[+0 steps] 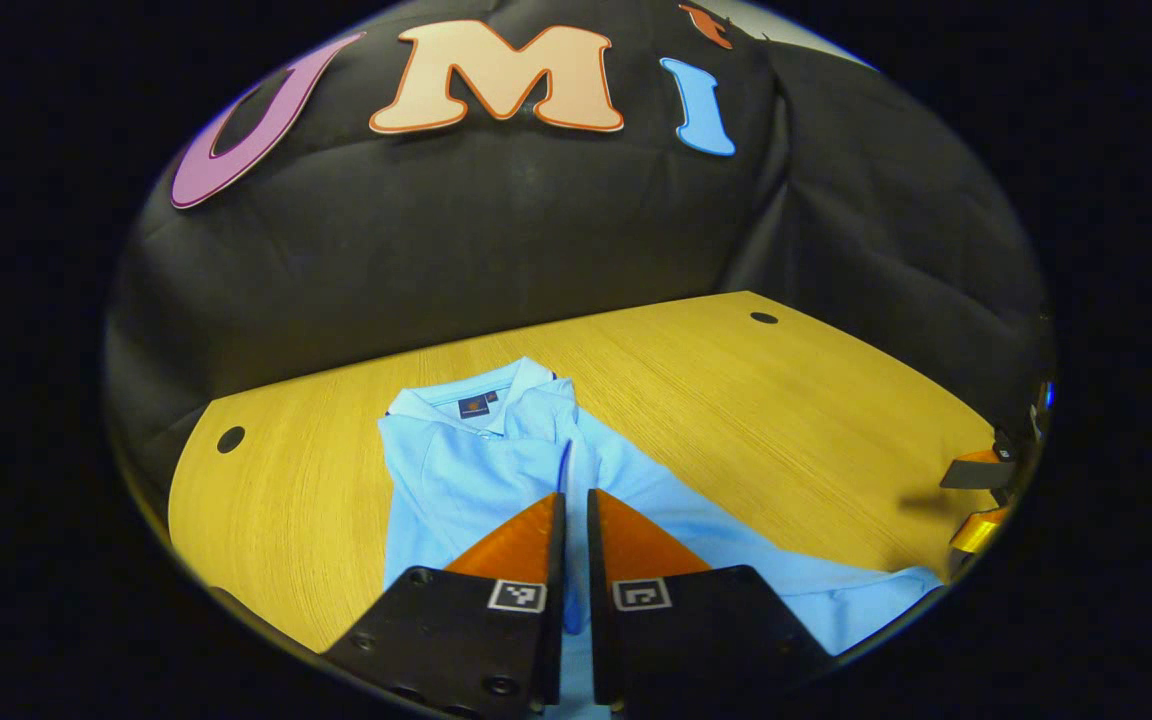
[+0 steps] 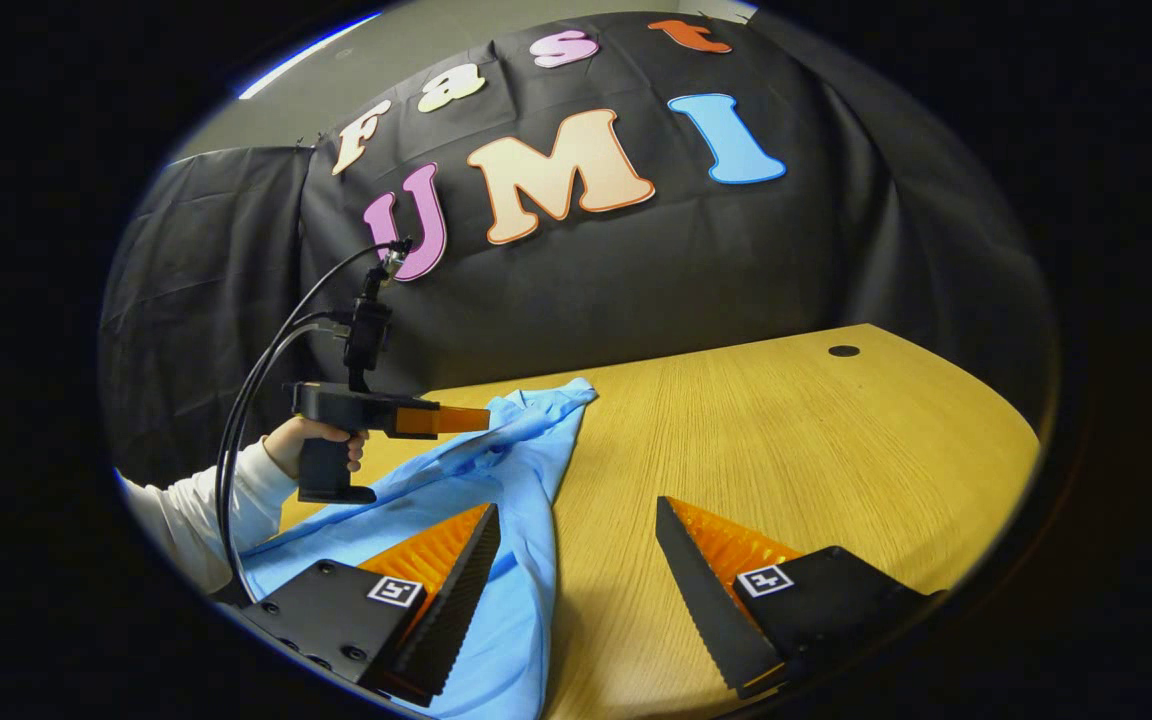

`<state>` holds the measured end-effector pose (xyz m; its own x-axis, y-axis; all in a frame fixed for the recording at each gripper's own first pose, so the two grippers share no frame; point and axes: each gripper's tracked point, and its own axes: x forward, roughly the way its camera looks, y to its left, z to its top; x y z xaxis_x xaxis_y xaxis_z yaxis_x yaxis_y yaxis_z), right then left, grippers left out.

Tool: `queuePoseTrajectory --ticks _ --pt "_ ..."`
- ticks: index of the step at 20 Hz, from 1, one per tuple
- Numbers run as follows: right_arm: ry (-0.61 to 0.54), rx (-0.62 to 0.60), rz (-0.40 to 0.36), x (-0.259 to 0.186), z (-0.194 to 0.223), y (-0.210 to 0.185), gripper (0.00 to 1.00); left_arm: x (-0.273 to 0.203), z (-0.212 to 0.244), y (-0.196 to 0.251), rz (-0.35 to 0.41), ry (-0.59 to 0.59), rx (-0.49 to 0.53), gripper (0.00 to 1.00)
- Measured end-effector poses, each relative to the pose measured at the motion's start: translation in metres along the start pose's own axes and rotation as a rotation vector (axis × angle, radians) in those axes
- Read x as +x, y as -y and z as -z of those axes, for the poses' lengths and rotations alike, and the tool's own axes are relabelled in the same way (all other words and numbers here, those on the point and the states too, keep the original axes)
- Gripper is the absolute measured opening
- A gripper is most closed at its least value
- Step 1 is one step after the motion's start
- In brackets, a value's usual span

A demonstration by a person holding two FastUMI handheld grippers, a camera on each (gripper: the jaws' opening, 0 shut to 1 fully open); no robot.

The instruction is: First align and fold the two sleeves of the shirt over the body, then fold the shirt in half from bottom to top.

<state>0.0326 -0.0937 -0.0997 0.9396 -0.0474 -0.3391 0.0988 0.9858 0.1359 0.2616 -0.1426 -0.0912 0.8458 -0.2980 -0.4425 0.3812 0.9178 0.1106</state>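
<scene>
Booth Surroundings: Table and Walls

A wooden table (image 2: 786,430) with light grain carries round dark holes (image 1: 764,318) near its far corners. Wrinkled black cloth (image 1: 496,230) forms the walls behind it. A pale grey ceiling (image 2: 416,40) shows above the cloth.

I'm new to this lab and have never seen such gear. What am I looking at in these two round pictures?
A person holds a two-finger gripper in each hand; a camera rides on each. The left gripper view looks along the left gripper, its fingers nearly together with a fold of the blue shirt between them. The right gripper view shows the right gripper open over the wooden table, and, farther off, the hand that holds the left one above the shirt.
</scene>
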Motion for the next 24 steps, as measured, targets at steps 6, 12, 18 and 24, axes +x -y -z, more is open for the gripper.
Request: queuePoseTrajectory --ticks 6,12,18,24 --pt "0.004 -0.029 -0.034 -0.014 0.000 -0.018 0.98 -0.075 0.003 -0.003 -0.058 0.091 0.070 0.95" --pt "-0.032 -0.107 -0.039 -0.053 0.016 -0.035 0.98 -0.177 0.041 -0.005 -0.097 0.145 0.041 0.94" --pt "-0.107 -0.185 -0.074 -0.099 0.060 -0.061 0.98 -0.255 0.124 -0.015 -0.162 0.117 -0.060 0.93" --pt "-0.184 -0.173 -0.074 -0.130 0.105 -0.066 0.98 -0.311 0.193 -0.013 -0.221 0.068 -0.110 0.93"
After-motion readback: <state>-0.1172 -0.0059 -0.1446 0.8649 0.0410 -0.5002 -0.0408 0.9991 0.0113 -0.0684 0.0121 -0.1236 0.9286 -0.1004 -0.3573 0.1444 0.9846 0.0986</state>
